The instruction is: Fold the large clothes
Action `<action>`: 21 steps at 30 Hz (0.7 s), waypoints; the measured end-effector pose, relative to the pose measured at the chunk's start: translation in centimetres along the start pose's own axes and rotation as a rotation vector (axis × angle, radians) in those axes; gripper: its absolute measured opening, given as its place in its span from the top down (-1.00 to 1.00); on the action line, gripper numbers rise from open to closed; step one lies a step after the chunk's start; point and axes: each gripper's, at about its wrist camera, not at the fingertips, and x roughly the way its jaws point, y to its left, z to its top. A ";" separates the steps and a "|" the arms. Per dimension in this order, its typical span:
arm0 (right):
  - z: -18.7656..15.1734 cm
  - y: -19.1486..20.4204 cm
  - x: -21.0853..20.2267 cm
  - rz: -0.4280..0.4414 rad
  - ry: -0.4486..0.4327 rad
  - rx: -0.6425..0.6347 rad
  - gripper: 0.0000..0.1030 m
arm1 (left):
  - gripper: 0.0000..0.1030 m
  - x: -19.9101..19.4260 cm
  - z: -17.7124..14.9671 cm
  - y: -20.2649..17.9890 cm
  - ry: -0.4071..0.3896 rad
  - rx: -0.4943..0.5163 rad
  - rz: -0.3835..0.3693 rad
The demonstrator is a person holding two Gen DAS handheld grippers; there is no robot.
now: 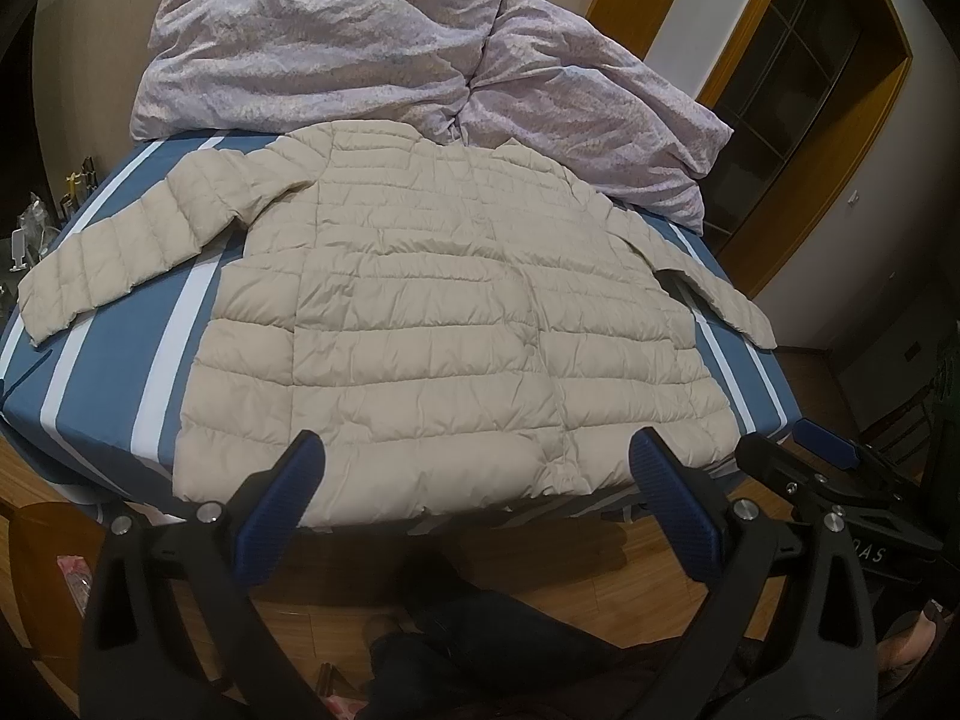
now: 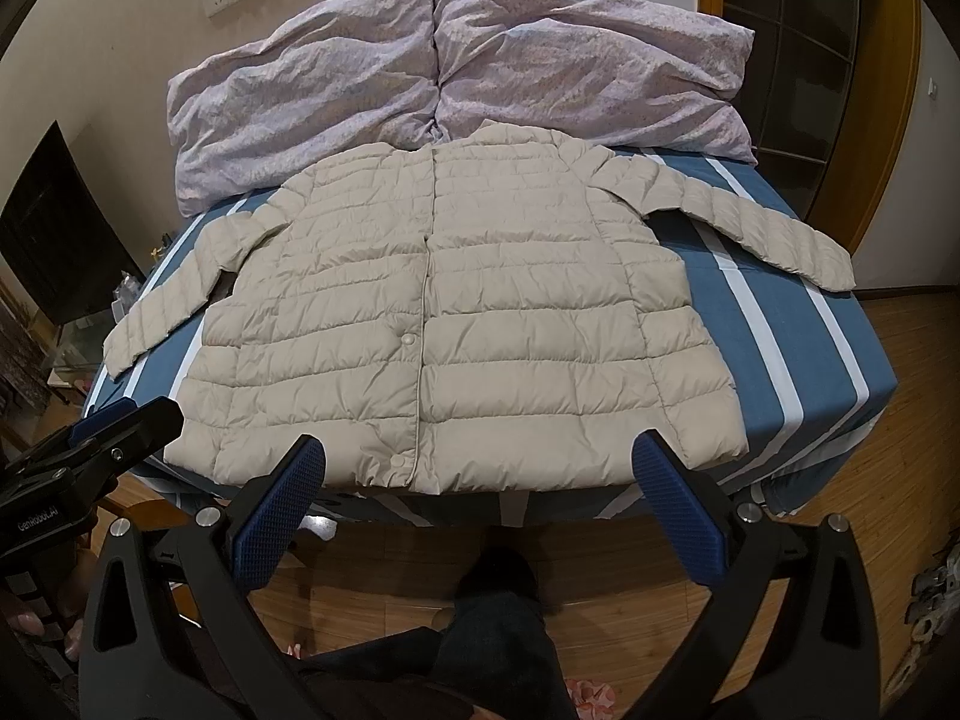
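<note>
A beige quilted puffer jacket lies flat, front up, on the blue-and-white striped bed, both sleeves spread out to the sides. It also shows in the right wrist view, snaps closed down the middle. My left gripper is open and empty, hovering just before the jacket's hem at the bed's near edge. My right gripper is open and empty too, above the hem; it shows in the left wrist view at the right. The left gripper shows in the right wrist view at the lower left.
A rumpled lilac duvet is piled at the head of the bed. Wooden floor lies around the bed. A wooden door frame stands at the right. Small clutter sits left of the bed.
</note>
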 end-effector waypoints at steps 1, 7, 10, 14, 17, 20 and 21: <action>0.0 0.0 0.0 0.000 0.000 0.000 -0.97 | -0.96 0.0 0.0 0.0 0.000 0.000 0.000; 0.0 0.0 0.0 0.001 0.000 0.000 -0.97 | -0.96 0.0 0.0 0.0 0.000 0.001 0.000; 0.0 0.0 0.0 0.001 0.000 0.001 -0.97 | -0.96 0.0 0.0 0.0 0.000 0.000 0.000; 0.0 0.0 0.1 0.001 0.000 0.000 -0.97 | -0.96 0.0 0.0 0.0 0.000 0.001 0.000; 0.0 0.0 0.1 0.001 -0.001 0.001 -0.97 | -0.96 0.0 0.0 0.0 -0.001 0.001 0.000; 0.1 0.0 0.2 0.001 -0.001 0.001 -0.97 | -0.96 0.0 0.0 0.0 -0.001 0.000 0.000; 0.1 0.0 0.2 0.001 0.000 0.001 -0.97 | -0.96 0.0 0.0 0.0 -0.001 0.000 0.000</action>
